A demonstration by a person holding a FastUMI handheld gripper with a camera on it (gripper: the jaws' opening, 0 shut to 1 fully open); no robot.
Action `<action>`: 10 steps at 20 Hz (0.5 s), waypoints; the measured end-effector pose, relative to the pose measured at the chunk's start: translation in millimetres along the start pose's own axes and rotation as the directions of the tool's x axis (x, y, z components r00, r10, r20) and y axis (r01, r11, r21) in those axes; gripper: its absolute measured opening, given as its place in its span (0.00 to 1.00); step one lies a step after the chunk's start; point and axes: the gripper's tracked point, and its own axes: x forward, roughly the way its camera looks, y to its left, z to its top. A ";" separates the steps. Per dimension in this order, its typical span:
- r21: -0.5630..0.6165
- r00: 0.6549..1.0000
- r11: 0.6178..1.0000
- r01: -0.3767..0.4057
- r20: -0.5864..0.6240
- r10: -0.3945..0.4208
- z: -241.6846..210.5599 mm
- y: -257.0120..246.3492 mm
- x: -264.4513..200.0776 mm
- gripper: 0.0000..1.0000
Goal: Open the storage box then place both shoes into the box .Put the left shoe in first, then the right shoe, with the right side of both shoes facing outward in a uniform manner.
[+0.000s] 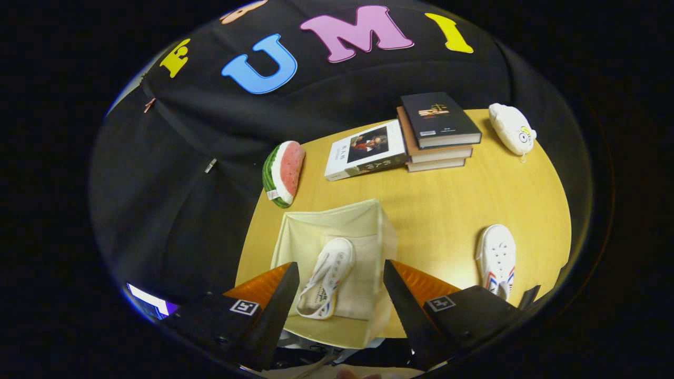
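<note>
Box (pixel 337 231) first: it sits open on the counter (pixel 447 205), directly below and between the fingers of the hand-held gripper (pixel 341 295), with one shoe (pixel 326 284) already lying inside on its side. The fingers are spread wide and grip nothing. A second shoe (pixel 497 258) rests on the counter, well apart from the box, beyond the right finger. Past the box lie a watermelon toy (pixel 284 172), a book (pixel 364 149) beside a stack of books (pixel 437 131), and a white plush (pixel 512 128) (none matter here).

Judging by this, the step in hand is fetching the second shoe. Doing it well probably means swinging over to it, clamping across its middle, and turning it so it matches the first before lowering it alongside, without nudging the shoe already placed.
</note>
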 end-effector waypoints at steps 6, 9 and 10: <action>-0.058 0.977 0.977 0.204 0.072 -0.200 -7.7 -134.4 -49.0 0.98; -0.129 0.954 0.946 0.296 0.077 -0.288 -28.3 -199.6 -52.3 0.99; -0.141 0.948 0.937 0.318 0.064 -0.312 -39.2 -218.5 -50.6 0.99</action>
